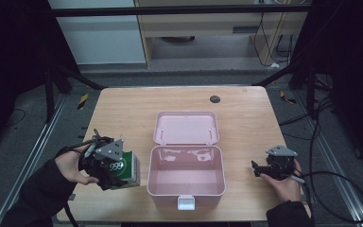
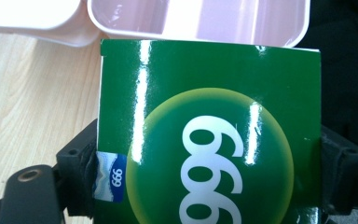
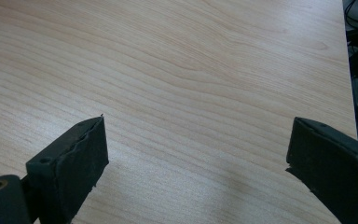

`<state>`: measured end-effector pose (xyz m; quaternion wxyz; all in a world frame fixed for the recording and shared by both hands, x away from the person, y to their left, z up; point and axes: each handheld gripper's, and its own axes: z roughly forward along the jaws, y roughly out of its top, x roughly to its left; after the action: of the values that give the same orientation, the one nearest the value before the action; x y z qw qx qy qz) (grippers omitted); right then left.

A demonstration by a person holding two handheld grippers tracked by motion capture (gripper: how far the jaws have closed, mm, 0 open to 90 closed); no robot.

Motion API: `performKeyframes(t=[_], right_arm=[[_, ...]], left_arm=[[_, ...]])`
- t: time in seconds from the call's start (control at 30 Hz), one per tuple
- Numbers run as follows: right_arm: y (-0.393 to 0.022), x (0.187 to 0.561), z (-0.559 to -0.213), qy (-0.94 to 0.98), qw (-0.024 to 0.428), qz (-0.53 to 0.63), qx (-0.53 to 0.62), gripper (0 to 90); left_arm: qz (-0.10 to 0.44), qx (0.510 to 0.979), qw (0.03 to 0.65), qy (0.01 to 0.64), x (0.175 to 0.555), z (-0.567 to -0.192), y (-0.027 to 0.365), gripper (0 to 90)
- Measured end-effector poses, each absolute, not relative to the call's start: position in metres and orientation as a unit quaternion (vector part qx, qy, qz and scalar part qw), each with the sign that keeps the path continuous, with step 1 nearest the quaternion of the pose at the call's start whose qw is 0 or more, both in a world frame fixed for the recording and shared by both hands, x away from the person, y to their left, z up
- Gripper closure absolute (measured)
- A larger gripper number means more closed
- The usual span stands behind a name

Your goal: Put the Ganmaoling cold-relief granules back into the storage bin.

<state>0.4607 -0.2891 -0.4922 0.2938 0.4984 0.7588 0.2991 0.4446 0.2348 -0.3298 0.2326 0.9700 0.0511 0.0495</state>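
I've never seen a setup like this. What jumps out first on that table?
The open pale pink plastic box in the middle of the light wooden table, its lid folded back flat behind it. Just left of it, the left gripper clamps a glossy green carton printed with white 999, held close to the box's side. At the right edge, the right gripper has its black jaws wide apart with nothing between them.

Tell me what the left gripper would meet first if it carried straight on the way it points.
Probably the open pink box. The left gripper, shut on a green carton, points toward the box's near wall and open compartment just past the carton's edge. How far off it is, is unclear.
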Motion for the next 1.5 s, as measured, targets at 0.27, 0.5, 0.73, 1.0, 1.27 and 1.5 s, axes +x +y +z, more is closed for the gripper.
performKeyframes(t=[0.27,0.5,0.73,1.0,1.27,1.5], right_arm=[[-0.289,0.461,-0.492,0.758,0.293,0.300,0.500,5.6],[-0.290,0.461,-0.492,0.758,0.293,0.300,0.500,5.6],[-0.290,0.461,-0.493,0.760,0.293,0.297,0.499,5.5],[-0.290,0.461,-0.493,0.759,0.293,0.296,0.500,5.5],[-0.290,0.461,-0.493,0.761,0.294,0.294,0.498,5.5],[-0.290,0.461,-0.493,0.762,0.292,0.293,0.498,5.5]], left_arm=[[0.056,0.969,0.237,0.047,0.447,-0.316,0.228,14.6],[0.062,0.967,0.245,0.040,0.446,-0.301,0.220,14.6],[0.058,0.965,0.253,0.037,0.448,-0.296,0.208,14.6],[0.059,0.966,0.251,0.032,0.451,-0.292,0.194,14.5],[0.062,0.962,0.264,0.019,0.457,-0.286,0.174,14.5],[0.061,0.964,0.259,0.008,0.459,-0.286,0.158,14.5]])
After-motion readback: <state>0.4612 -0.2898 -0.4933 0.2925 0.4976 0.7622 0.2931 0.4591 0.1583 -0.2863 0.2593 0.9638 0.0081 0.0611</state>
